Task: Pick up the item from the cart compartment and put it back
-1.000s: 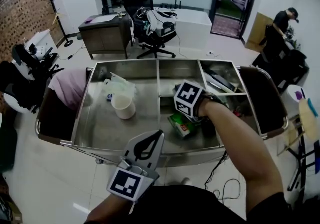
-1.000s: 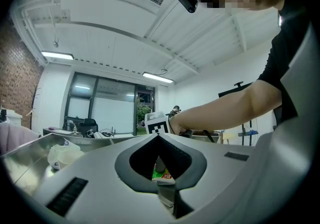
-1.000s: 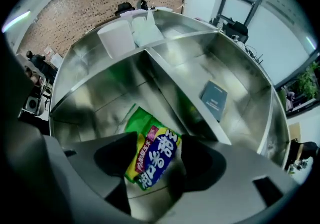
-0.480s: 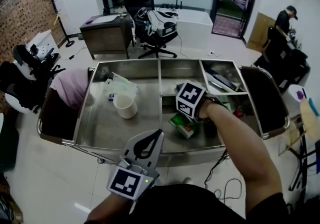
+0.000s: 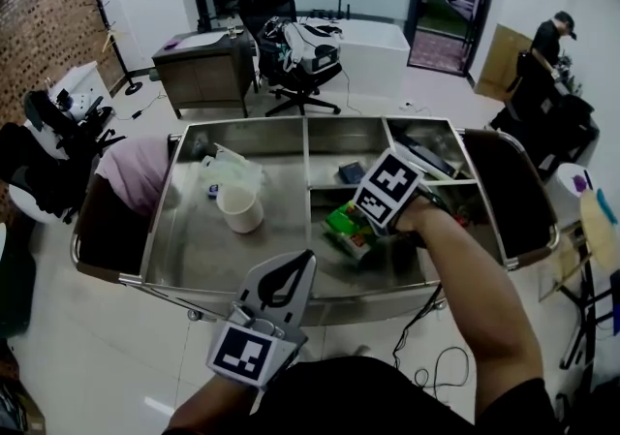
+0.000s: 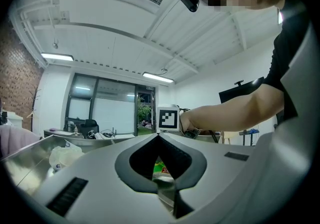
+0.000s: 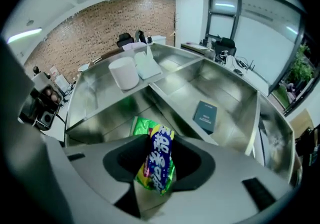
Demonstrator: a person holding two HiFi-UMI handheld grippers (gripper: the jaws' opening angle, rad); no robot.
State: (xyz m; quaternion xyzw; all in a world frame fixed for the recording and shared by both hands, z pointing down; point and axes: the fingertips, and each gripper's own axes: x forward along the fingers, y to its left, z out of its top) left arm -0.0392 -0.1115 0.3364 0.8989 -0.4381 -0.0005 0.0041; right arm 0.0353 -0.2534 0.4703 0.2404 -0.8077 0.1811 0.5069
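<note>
A green snack packet (image 5: 346, 230) with a blue and yellow label hangs tilted above the floor of the steel cart's (image 5: 291, 290) near-right compartment. My right gripper (image 5: 364, 230) comes at it from the right. In the right gripper view the packet (image 7: 159, 158) stands on edge between the jaws of the right gripper (image 7: 157, 168), which are closing and press on it. My left gripper (image 5: 306, 261) hovers at the cart's front rim, shut and with nothing in it. In the left gripper view the tips of the left gripper (image 6: 159, 136) meet, and the packet (image 6: 161, 169) shows behind them.
A white cup (image 5: 240, 208) and a crumpled plastic bag (image 5: 231, 171) sit in the left compartment. A dark booklet (image 5: 351, 172) lies in the far middle compartment, flat items (image 5: 426, 157) in the far right one. Pink cloth (image 5: 131, 171) drapes the left end. A person (image 5: 547, 50) stands far right.
My right gripper has closed on the green packet and lifted it up and slightly right off the compartment floor. The left gripper has stayed put.
</note>
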